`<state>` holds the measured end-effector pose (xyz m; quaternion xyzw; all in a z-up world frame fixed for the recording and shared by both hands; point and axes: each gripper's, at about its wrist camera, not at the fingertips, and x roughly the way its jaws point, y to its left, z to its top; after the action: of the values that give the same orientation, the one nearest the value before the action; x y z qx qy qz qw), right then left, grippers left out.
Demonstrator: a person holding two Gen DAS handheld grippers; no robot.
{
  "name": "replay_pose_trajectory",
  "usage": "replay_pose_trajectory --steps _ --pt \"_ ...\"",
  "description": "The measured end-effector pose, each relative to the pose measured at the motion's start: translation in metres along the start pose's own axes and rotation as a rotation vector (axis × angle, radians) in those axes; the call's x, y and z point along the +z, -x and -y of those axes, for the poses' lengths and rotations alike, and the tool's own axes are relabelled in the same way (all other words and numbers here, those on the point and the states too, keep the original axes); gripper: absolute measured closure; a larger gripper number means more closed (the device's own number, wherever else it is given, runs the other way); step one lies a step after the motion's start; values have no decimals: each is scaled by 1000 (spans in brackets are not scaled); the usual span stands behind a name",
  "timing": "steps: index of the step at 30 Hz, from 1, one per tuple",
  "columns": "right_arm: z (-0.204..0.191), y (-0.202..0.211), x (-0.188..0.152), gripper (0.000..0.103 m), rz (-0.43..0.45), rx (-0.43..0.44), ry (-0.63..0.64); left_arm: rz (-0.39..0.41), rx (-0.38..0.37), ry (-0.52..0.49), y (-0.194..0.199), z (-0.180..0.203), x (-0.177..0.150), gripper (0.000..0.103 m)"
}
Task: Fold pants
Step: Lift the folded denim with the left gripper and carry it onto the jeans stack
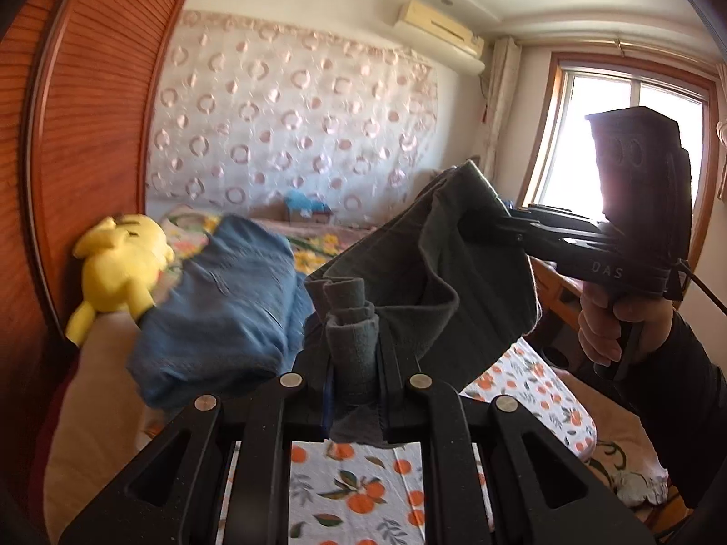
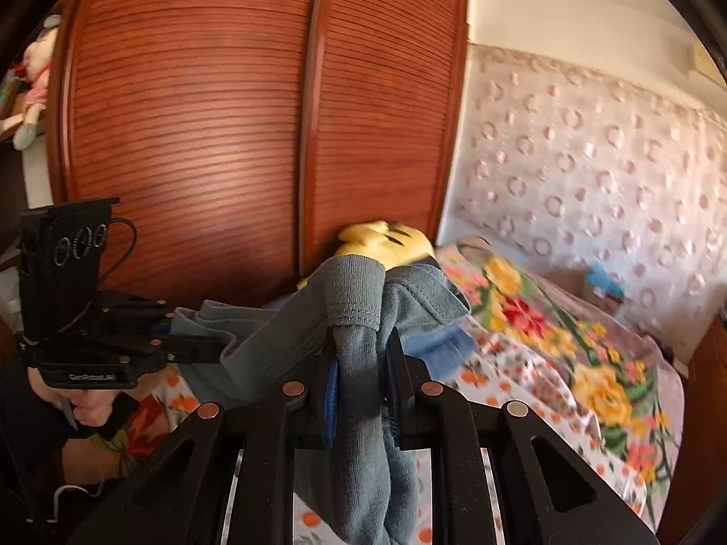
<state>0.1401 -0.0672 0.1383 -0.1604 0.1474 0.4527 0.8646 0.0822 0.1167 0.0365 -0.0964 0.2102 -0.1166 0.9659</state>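
Both grippers clamp the pants (image 1: pixel 431 272), left gripper (image 1: pixel 352 354) at centre bottom, right gripper (image 2: pixel 359 363) likewise, cloth hanging mid-frame above the bed (image 1: pixel 363 477). Best keep the edge taut and level.

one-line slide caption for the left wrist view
Both claws, left claw and right claw, pinch the grey pants held above the orange-print bedsheet.

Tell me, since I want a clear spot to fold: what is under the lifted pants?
Under the grey pants, pinched by both grippers, lies the orange-print sheet. The blue garment sits beside them. The bed directly beneath the cloth is hidden.
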Motion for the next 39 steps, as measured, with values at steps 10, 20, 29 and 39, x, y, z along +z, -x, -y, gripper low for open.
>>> replay_pose_trajectory --steps 10,20,29,39 --pt "28 -3 18 86 28 134 66 78 43 4 33 -18 26 88" --pt "126 -163 19 86 -189 141 46 -77 151 64 -75 -88 42 88" --pt "167 -264 31 85 -193 174 52 -112 206 95 -125 -122 57 87" --pt "183 -290 9 62 -140 78 -126 -175 279 148 -136 -146 37 62"
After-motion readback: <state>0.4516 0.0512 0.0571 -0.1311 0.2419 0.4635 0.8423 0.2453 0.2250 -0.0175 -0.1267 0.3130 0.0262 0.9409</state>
